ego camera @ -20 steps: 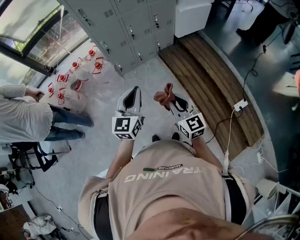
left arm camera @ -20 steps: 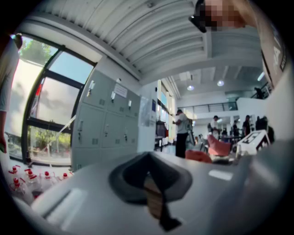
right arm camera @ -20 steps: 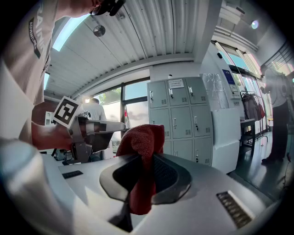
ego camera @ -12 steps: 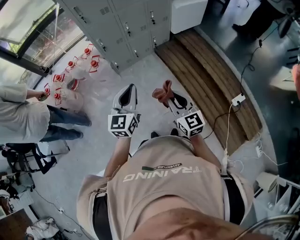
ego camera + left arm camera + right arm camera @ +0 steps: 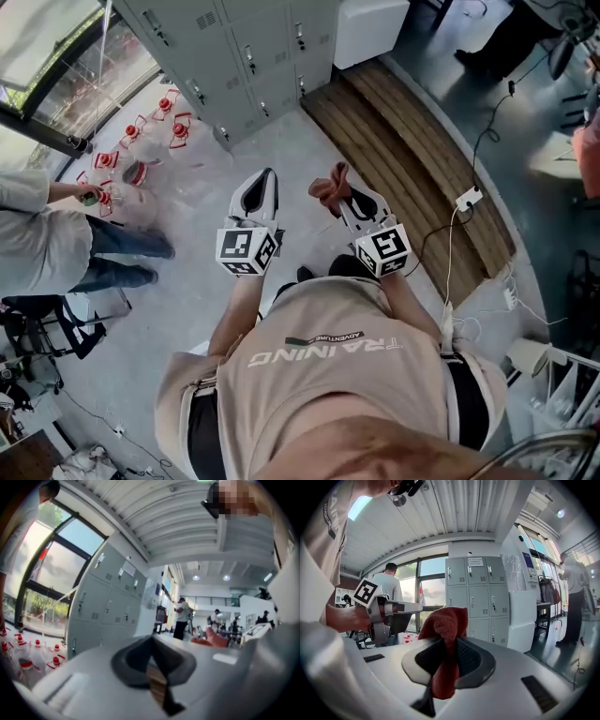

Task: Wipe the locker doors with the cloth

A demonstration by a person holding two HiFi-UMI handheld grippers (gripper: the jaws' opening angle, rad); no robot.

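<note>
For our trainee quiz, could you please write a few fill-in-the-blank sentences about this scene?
1. The right tongs are shut on a reddish-brown ___.
2. The left tongs are shut and hold ___.
3. Ahead stand grey ___, not yet touched.
4. The bottles on the floor have ___ caps.
Missing words: cloth; nothing; lockers; red.

Grey floor [image 5: 281, 155], red-capped bottles [image 5: 176, 129], lockers [image 5: 253, 56], wooden platform [image 5: 403, 141]
</note>
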